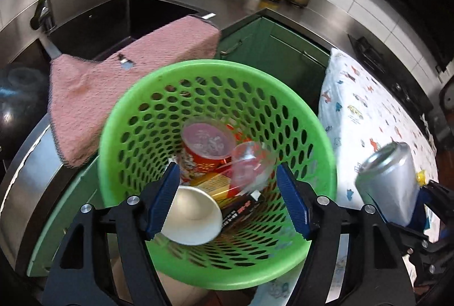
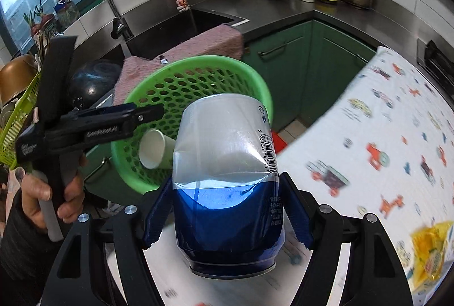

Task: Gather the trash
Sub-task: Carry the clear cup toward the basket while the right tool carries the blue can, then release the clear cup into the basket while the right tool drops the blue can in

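The right gripper [image 2: 227, 209] has its jaws closed across the lower body of a silver-and-blue drink can [image 2: 227, 172], held in the air just beside the green perforated wastebasket [image 1: 320, 132]. The left gripper [image 1: 228, 192] has its jaws spread apart over the basket's mouth, a white paper cup [image 1: 193, 216] between them but not gripped. The can looks light, thin-walled and slick, so a mid-body hold suits it; squeezing harder would probably dent it.
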Available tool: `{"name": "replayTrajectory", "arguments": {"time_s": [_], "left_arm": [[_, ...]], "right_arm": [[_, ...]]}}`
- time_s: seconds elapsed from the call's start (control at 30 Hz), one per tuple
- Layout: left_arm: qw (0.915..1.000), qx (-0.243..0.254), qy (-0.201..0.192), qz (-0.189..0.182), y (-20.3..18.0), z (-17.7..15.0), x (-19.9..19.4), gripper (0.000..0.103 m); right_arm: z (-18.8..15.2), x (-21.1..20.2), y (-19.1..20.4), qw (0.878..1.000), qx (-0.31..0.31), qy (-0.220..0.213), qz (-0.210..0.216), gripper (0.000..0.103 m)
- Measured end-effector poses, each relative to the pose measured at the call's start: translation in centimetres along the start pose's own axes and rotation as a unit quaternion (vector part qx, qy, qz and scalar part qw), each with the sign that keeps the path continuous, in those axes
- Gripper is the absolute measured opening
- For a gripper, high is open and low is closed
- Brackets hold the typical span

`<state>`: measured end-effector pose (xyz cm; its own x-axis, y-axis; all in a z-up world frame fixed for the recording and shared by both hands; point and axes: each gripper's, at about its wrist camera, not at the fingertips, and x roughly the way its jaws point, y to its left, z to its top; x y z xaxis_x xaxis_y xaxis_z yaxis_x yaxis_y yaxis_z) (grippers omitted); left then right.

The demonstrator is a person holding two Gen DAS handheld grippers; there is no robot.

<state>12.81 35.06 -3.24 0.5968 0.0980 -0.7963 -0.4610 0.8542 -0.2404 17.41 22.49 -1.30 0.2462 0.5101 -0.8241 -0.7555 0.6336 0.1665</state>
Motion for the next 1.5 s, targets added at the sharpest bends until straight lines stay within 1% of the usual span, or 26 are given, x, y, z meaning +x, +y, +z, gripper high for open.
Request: {"name": "replayTrajectory", "arguments": {"time_s": [0.23,0.4,0.43,0.5,0.57,0.7,0.83,1.03,1.17,1.27,1.3,1.37,1.5], "left_arm": [[0.9994,-0.032,-0.015,0.001,2.9,-0.5,-1.7,0.070],[0.9984,-0.051,-0.024,-0.003,4.2,-0.8,-2.7,0.070],[0.9983,-0.052,-0.026,-0.003,4.3,-0.9,-2.9,0.070],[0.9982,-0.052,-0.029,-0.004,4.4,-1.0,-3.2,0.070],[0.9982,-0.051,-0.030,-0.004,4.4,-1.0,-3.5,0.070],[0.9983,-0.047,-0.033,-0.009,3.5,-1.0,-3.8,0.070],[0.9987,-0.034,-0.034,-0.016,2.0,-1.2,-4.1,0.070],[0.9989,-0.016,-0.034,-0.027,-0.2,-1.4,-4.6,0.070],[0.9988,-0.004,-0.033,-0.036,-1.9,-1.8,-4.9,0.070],[0.9987,0.009,-0.030,-0.039,-3.5,-2.2,-4.9,0.070],[0.9987,0.011,-0.028,-0.041,-3.8,-2.3,-4.9,0.072],[0.9985,0.015,-0.027,-0.045,-5.0,-2.6,-4.8,0.077],[0.9975,0.035,-0.022,-0.058,-7.9,-3.1,-4.6,0.077]], "right_arm": [[2.3,3.3,1.8,1.000,0.017,0.003,0.022,0.070],[3.4,4.7,2.8,0.997,0.043,-0.003,0.056,0.071],[3.5,4.8,2.9,0.997,0.046,-0.005,0.063,0.074],[3.5,4.7,3.2,0.996,0.048,-0.012,0.071,0.078],[3.2,4.1,3.4,0.997,0.040,-0.018,0.070,0.078],[2.6,2.3,3.2,0.998,0.028,-0.028,0.056,0.079],[1.6,0.1,2.1,0.998,0.029,-0.039,0.045,0.080],[-1.3,-3.2,-0.7,0.997,0.045,-0.054,0.018,0.083],[-3.8,-5.2,-3.3,0.996,0.059,-0.058,-0.013,0.084],[-5.9,-6.8,-5.9,0.994,0.076,-0.060,-0.041,0.085],[-6.4,-7.3,-6.7,0.994,0.081,-0.059,-0.046,0.085],[-7.9,-8.7,-8.9,0.991,0.099,-0.060,-0.065,0.086],[-10.5,-11.5,-12.8,0.983,0.138,-0.066,-0.102,0.086]]}}
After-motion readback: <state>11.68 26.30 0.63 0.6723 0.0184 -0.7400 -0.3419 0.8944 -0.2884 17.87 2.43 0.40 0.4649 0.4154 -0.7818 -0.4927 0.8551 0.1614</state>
